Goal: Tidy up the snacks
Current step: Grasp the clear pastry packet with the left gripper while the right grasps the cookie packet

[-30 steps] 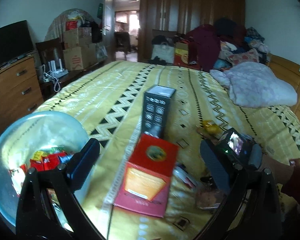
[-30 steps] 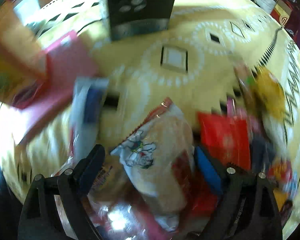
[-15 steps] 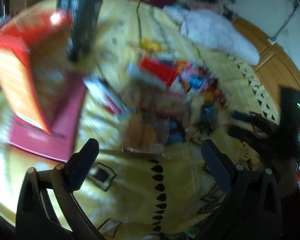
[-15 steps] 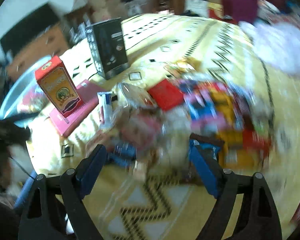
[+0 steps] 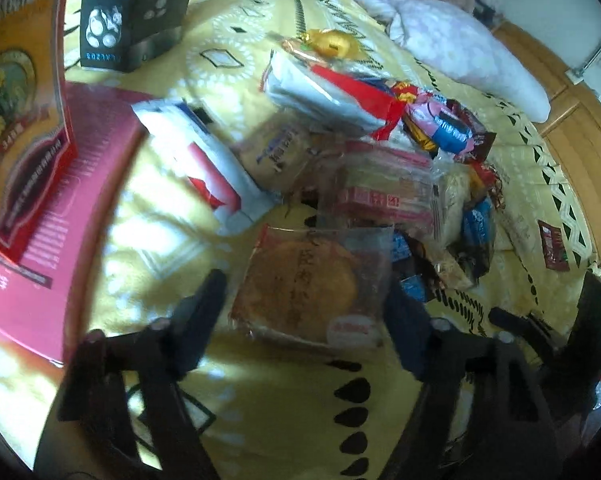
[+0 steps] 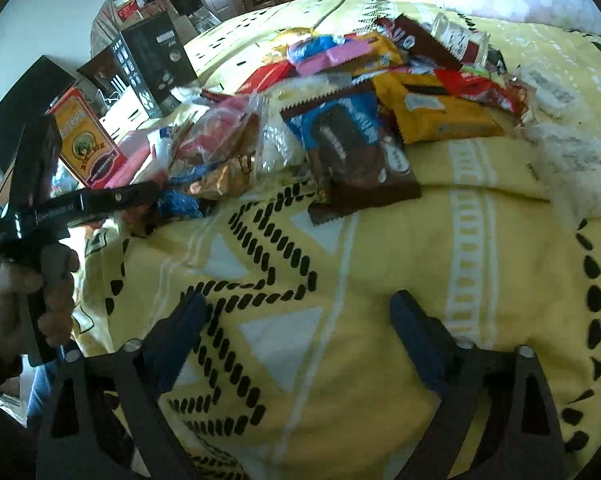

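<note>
now left gripper point(image 5: 304, 300) jaws apparently straddle pastry packet point(image 5: 308, 286).

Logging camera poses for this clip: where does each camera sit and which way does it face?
Left wrist: on the left gripper, low over the yellow patterned bedspread, open fingers flanking a clear-wrapped round brown pastry.
Right wrist: on the right gripper, open over bare bedspread, facing the snack pile; the left hand shows.
Shared: the tall black box.
</note>
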The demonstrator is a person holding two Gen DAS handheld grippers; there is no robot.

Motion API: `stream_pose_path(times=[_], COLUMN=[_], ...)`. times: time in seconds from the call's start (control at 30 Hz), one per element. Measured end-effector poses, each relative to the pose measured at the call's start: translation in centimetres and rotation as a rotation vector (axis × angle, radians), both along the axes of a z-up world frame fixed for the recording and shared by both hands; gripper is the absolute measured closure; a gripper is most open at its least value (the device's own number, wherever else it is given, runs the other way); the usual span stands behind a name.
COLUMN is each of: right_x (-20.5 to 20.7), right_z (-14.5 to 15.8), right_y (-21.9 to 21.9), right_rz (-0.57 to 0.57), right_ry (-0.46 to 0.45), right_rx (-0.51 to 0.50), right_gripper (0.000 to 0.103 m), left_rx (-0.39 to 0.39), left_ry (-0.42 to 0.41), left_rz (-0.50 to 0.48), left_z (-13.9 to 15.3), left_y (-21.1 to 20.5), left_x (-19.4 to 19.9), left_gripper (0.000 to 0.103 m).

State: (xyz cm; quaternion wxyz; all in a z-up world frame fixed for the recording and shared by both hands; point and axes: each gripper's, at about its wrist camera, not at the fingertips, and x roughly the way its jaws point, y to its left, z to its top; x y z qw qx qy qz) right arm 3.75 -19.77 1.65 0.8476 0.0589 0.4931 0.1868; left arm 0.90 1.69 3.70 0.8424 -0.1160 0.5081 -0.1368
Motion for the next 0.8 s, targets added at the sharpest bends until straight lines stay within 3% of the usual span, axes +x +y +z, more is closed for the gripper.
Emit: stream_pose_path(times=[0.2,0.47,0.6,0.73,0.8], right_x=[-0.9,-1.5,-1.5,-1.5,-1.6], right_z=[-1.1,-1.5,-1.6,-1.6,-1.5], right_y=[1.8,1.6,1.8,1.8,1.6], right_rz=[0.008,0.002,0.0,-0.001,-0.002], right_ry=[-0.073,-0.136,-0.145,-0.149,-0.15], right_rx=[-0.117,-0.09,-0.101,-0.102,-0.098], right_gripper=[0.0,0.0,0.0,0.0,0.0], left_rx=[0.067,-0.04,-0.018,-0.011,0.007], left_ry=[-0.016,-0.005,-0.017,-0.011,-0.013], left_rz=[-0.031,0.022,0.014,0.011,0.009], left_z=[0.2,-1.1,-1.3,-1.2,-0.9], left_y=[-0.6,0.7,0.2,0.0,-0.1], left_x=[-0.5,0.5,0.6,0.9,0.8], left_gripper=[0.038,0.021,0.018,0.019,0.027])
